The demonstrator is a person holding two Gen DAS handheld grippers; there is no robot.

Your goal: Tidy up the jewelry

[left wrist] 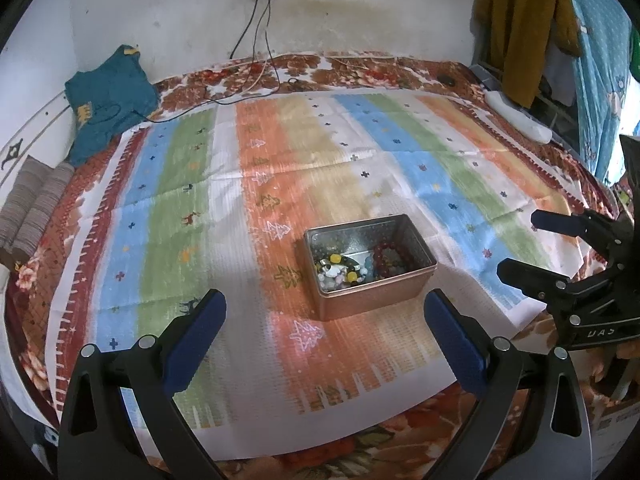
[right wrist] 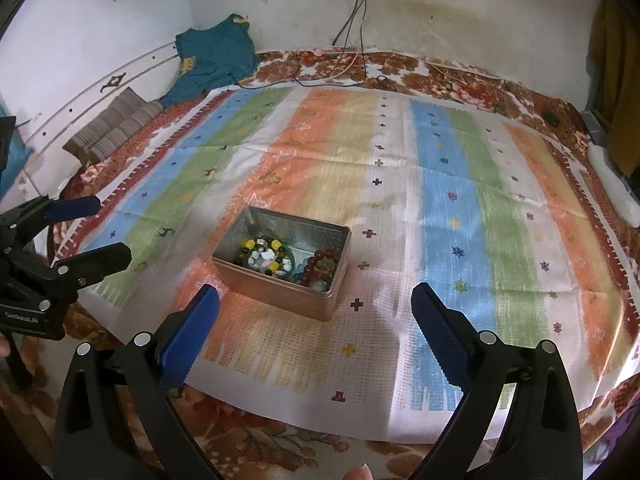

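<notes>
An open rectangular metal tin point(left wrist: 376, 300) stands on a striped cloth point(left wrist: 280, 152). Inside lie a dark red bead bracelet point(left wrist: 394, 254) and a pile of mixed coloured beads point(left wrist: 336, 270). The tin also shows in the right wrist view point(right wrist: 276, 294), with the red bracelet point(right wrist: 320, 264) and the beads point(right wrist: 266, 258). My left gripper point(left wrist: 324, 312) is open and empty, just in front of the tin. My right gripper point(right wrist: 316, 304) is open and empty, in front of the tin. Each gripper shows in the other's view: the right one point(left wrist: 520, 246), the left one point(right wrist: 110, 228).
The cloth lies on a floral bedspread point(left wrist: 360, 68). A teal garment point(left wrist: 108, 100) and a striped folded cloth point(left wrist: 32, 208) lie at the far left. Cables point(left wrist: 256, 60) hang from a wall socket. A white object point(left wrist: 520, 118) and hanging clothes point(left wrist: 520, 28) are at the right.
</notes>
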